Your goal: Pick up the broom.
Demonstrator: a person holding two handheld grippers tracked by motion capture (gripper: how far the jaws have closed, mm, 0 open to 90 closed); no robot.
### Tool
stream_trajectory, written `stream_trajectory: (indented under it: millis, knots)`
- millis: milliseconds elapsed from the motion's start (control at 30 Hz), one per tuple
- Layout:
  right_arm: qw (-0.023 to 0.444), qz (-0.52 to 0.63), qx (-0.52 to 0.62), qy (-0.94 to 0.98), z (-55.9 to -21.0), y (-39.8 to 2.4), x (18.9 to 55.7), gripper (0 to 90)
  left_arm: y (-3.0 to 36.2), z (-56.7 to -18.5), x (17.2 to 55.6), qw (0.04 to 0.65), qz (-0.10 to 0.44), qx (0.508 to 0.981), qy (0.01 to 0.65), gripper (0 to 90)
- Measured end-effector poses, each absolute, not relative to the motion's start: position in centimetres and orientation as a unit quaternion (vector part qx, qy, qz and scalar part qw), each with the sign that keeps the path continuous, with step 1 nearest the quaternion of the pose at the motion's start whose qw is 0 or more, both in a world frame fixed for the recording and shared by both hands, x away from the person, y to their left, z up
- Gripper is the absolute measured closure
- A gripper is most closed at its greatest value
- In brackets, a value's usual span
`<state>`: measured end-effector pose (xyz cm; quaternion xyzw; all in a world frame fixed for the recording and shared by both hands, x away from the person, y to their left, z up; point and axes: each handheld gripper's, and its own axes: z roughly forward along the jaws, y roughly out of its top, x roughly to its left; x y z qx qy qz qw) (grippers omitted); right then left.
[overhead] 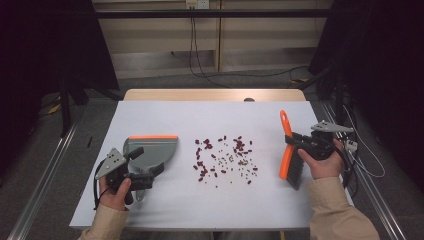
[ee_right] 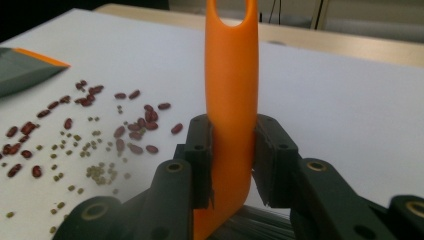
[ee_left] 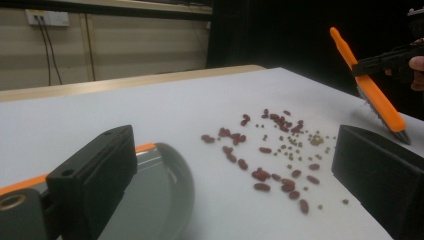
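A white table [overhead: 150, 200] holds a scatter of red beans [overhead: 225, 156] and small green ones at its middle. Left of the beans lies a grey dustpan [overhead: 150, 150] with an orange lip. The left gripper [overhead: 137, 167] sits at the dustpan's near end by its handle; in the left gripper view its jaws stand wide apart, the dustpan showing beside one jaw, so whether it grips anything cannot be told. Right of the beans, the right gripper [overhead: 295, 142] is clamped on the orange handle of a brush [overhead: 287, 150], bristles down near the table.
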<state>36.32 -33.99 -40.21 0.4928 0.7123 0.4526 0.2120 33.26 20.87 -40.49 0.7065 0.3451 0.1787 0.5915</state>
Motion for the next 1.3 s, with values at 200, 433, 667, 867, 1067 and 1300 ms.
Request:
stream_trajectory:
  millis: [200,433,667,867,1067,1300]
  knots:
    - [0.227,0.502,0.473,0.688,-38.9,-34.9,34.7,71.3,18.4,-39.3,33.4,0.594,0.166,0.718,0.322,4.0]
    - [0.236,0.527,0.463,0.672,-38.3,-35.2,34.1,71.4,15.5,-38.8,33.7,0.596,0.155,0.731,0.293,4.0]
    - [0.245,0.546,0.452,0.662,-37.9,-34.9,34.0,71.4,13.5,-38.6,34.0,0.605,0.141,0.734,0.273,4.0]
    - [0.242,0.557,0.440,0.662,-36.8,-33.9,34.4,71.3,10.7,-38.0,34.5,0.609,0.114,0.743,0.252,4.7]
    - [0.241,0.562,0.421,0.670,-35.6,-31.7,35.1,71.3,6.7,-38.3,35.6,0.588,0.077,0.770,0.237,10.4]
    - [0.232,0.568,0.399,0.682,-35.0,-28.7,36.2,71.2,1.5,-39.1,36.7,0.569,0.028,0.790,0.226,23.3]
